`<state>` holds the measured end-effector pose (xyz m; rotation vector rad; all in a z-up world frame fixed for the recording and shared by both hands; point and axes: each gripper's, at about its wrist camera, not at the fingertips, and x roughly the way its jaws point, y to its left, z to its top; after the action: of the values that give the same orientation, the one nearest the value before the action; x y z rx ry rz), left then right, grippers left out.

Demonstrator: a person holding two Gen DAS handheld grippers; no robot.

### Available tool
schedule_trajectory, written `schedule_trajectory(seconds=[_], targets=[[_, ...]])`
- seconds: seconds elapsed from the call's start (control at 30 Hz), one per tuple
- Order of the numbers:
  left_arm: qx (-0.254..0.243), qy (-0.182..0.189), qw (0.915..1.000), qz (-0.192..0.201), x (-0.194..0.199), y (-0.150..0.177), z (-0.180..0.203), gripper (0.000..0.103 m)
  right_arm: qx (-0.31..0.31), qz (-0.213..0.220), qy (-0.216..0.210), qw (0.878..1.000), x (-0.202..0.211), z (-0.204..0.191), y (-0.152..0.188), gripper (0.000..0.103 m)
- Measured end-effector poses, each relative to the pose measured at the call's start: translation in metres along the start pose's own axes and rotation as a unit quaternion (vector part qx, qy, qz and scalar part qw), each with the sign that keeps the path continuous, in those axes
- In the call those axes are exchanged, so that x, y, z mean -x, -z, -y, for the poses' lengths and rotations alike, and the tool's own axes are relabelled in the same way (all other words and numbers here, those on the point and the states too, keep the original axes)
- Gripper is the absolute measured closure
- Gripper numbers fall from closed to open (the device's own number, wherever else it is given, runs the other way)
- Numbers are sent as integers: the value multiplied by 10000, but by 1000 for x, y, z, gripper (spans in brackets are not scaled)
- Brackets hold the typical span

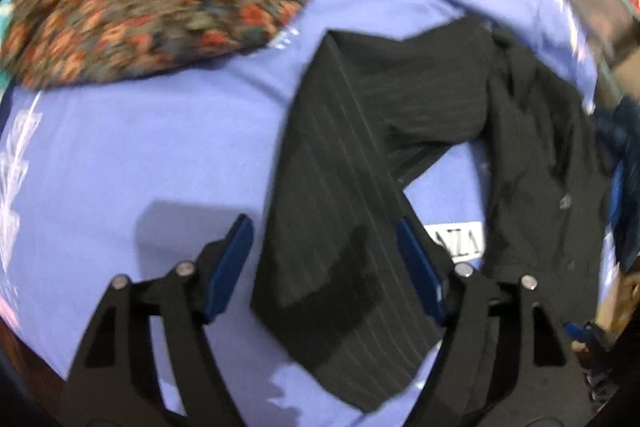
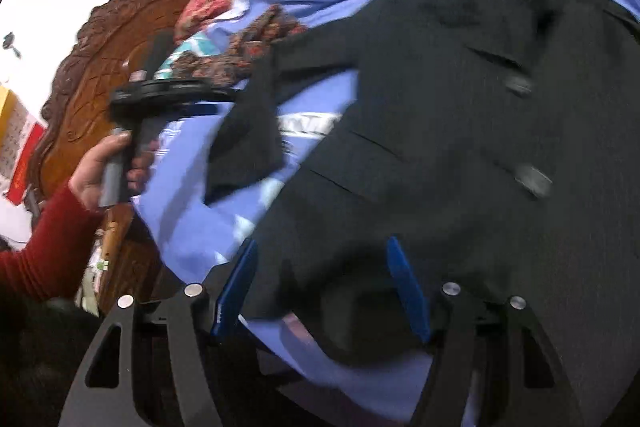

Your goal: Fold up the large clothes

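Hovering with jaws spread, the left gripper is straddling the black jacket's sleeve to fold it; the right gripper, likewise wide apart, is nearing the near hem.

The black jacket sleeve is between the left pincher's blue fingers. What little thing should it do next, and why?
Probably close the left gripper on the sleeve. Its fingers are open with the striped cloth lying between them, nothing gripped. The black jacket lies spread on the blue sheet, so that sleeve likely needs pinching before folding.
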<state>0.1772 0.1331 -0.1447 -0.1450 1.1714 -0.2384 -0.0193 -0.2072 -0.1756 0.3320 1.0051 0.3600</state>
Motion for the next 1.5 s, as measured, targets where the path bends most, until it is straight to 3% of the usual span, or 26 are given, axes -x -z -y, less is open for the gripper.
schedule_trajectory(seconds=[0.13,0.27,0.37,0.47,0.57,0.6,0.63,0.67,0.7,0.73,0.83,0.93,1.07,1.13,1.17,1.23,1.3,1.4,1.5], targets=[[-156,545,9983,150,33,33,17,31,-777,703,843,9909,73,66,29,22],[-612,1520,9859,-349,39,77,58,31,-1455,1074,1480,9723,127,128,58,22],[-909,2075,9699,-895,26,110,96,31,-1835,1048,1312,9686,138,158,72,22],[-1107,1900,9675,-1248,4,132,122,31,-1870,1066,1063,9708,131,166,76,22],[-861,1940,9636,-1626,-17,146,131,31,-1784,861,981,9753,113,170,75,25],[-785,1962,9620,-1729,-23,149,133,31,-1764,749,1035,9760,106,170,74,40],[-777,1942,9615,-1781,-27,152,136,34,-1755,643,1067,9766,100,172,74,74],[-789,1866,9629,-1784,-28,152,140,57,-1751,644,1079,9765,100,173,74,83],[-762,1815,9634,-1817,-28,151,142,87,-1723,729,1056,9767,105,171,75,83],[-662,1867,9627,-1845,-28,147,140,99,-1686,848,976,9772,115,166,75,83],[-152,2502,9500,-1860,5,137,135,100,-1638,1304,816,9744,159,151,76,83],[-332,2844,9429,-1700,52,134,142,100,-1279,1401,1030,9764,205,127,81,83],[-458,2428,9522,-1794,65,140,132,100,-1400,858,1229,9787,190,141,97,83],[-420,1814,9607,-2059,43,147,120,100,-1617,696,1357,9750,176,156,101,77],[-357,1647,9616,-2167,34,148,116,100,-1952,871,1324,9679,176,172,105,76],[-26,1683,9596,-2255,22,147,98,100,-2636,1490,1077,9470,188,199,117,61],[147,1675,9622,-2144,18,139,88,100,-2831,1657,1132,9379,190,214,114,49],[290,1674,9638,-2053,11,128,83,96,-2551,1493,1332,9460,173,225,99,47],[276,1771,9625,-2038,5,125,88,89,-2512,1218,1238,9522,144,237,83,47]])
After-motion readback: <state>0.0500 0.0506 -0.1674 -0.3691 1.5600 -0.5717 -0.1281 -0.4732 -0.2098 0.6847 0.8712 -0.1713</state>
